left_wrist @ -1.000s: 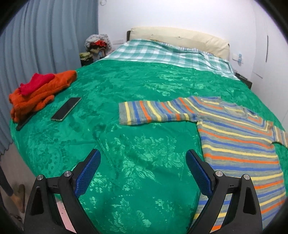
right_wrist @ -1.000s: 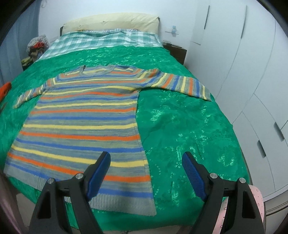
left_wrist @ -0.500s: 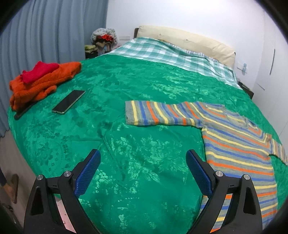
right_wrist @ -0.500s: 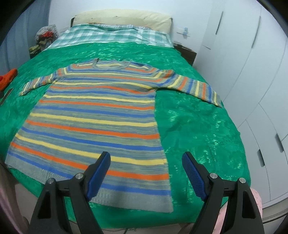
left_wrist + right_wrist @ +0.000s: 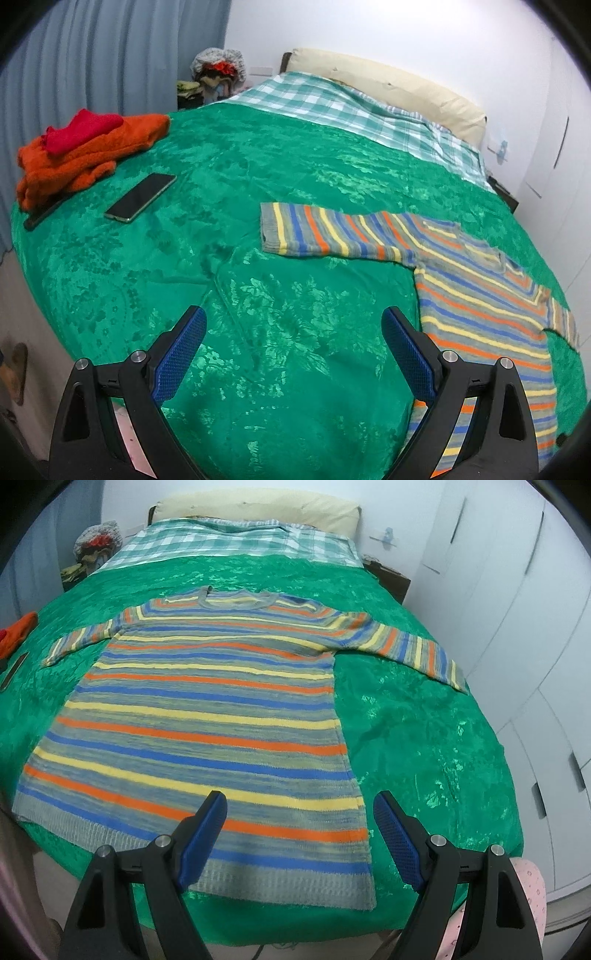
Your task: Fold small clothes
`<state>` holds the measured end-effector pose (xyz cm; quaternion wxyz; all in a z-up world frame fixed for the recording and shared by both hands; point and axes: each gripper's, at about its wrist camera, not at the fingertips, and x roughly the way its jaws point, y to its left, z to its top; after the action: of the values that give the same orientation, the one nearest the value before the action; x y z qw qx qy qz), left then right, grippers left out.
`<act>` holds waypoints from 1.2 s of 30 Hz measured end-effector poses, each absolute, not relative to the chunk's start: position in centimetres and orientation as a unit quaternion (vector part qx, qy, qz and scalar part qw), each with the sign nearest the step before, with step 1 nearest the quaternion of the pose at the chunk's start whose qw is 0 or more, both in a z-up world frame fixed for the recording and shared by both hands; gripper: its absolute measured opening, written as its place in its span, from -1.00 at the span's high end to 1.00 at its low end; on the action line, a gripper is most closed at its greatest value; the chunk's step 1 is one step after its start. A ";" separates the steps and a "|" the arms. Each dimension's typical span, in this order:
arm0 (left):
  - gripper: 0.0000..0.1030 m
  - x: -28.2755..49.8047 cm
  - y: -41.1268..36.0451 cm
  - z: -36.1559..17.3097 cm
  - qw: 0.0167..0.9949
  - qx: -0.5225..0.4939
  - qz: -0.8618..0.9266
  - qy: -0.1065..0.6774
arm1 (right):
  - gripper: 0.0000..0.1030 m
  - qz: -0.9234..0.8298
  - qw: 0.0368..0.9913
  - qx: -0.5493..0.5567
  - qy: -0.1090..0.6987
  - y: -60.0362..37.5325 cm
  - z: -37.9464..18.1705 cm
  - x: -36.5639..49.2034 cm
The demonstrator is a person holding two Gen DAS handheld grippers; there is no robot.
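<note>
Green patterned bedspread (image 5: pixel 424 738) covers the bed, and your striped sweater (image 5: pixel 207 720) lies flat on it, front up, both sleeves spread sideways, its hem at the near edge. Your right gripper (image 5: pixel 299 834) hangs over the hem's right corner with its jaws wide and nothing between them; your left gripper (image 5: pixel 291 354) hovers over bare bedspread beside the sweater's left sleeve (image 5: pixel 325 236), jaws equally wide and empty. Farther left you have a dark phone (image 5: pixel 140 197) and a pile of orange and red clothes (image 5: pixel 85 147). A checked sheet (image 5: pixel 229 539) and a cream pillow (image 5: pixel 258 507) sit at the head.
</note>
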<state>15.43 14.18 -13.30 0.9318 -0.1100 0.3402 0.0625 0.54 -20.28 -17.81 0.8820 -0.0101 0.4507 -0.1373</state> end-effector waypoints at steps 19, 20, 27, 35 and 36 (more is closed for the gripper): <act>-0.87 15.7 16.1 -13.6 0.923 -0.147 0.070 0.349 | -0.57 -0.139 0.880 0.001 0.455 -19.4 -17.6 1.0; -0.87 15.7 16.0 -13.6 0.923 -0.146 0.070 0.349 | -0.57 -0.138 0.880 0.002 0.454 -19.4 -17.7 1.0; -0.87 15.7 15.1 -13.6 0.927 -0.123 0.067 0.348 | -0.57 -0.143 0.881 0.014 0.451 -20.0 -17.6 0.6; -0.87 15.7 14.9 -13.6 0.928 -0.116 0.067 0.349 | -0.57 -0.145 0.883 0.020 0.447 -20.3 -17.4 0.3; -0.87 15.7 14.9 -13.6 0.927 -0.117 0.068 0.349 | -0.57 -0.144 0.883 0.019 0.447 -20.2 -17.4 0.4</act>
<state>15.74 14.94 -13.56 0.9273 -0.1173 0.3490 0.0680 0.37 -20.23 -17.43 0.8829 0.0190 0.4466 -0.1441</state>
